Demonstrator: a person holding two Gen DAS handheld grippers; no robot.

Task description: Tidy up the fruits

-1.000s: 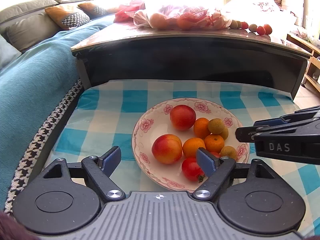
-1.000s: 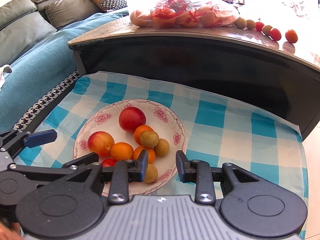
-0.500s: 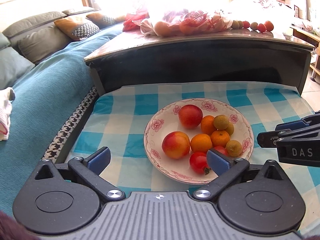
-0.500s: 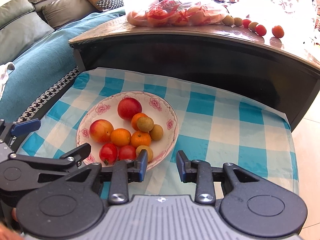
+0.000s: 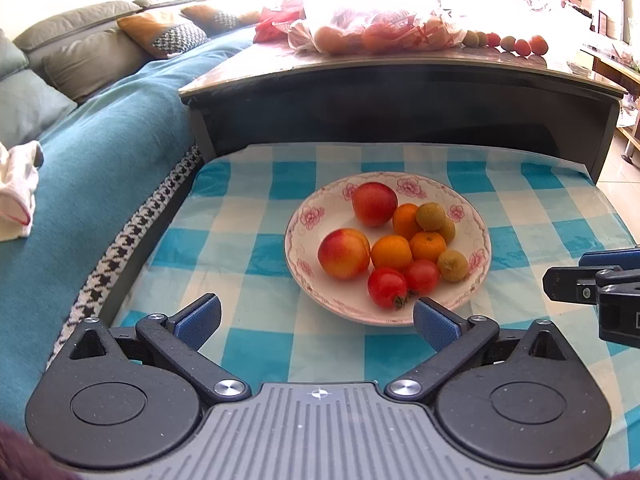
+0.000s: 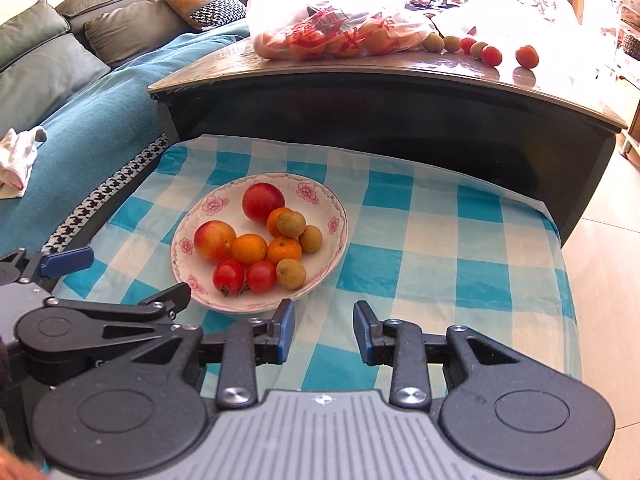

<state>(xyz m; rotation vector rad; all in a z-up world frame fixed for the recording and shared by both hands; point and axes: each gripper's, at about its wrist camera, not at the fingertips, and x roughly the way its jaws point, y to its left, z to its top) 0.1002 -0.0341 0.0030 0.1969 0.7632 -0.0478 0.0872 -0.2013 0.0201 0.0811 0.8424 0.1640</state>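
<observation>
Both grippers are black plastic with a ribbed grey base. The left gripper point(image 5: 317, 323) has blue pads point(image 5: 199, 317) and silver pivot screws point(image 5: 227, 386). The right gripper point(image 6: 324, 330) matches.

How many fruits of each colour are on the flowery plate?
On the plate:
Big red-and-yellow fruits: 2
Small orange fruits: 3
Small red tomatoes: 2
Small brownish-green fruits: 3, one half hidden behind another
Total: 10
</observation>
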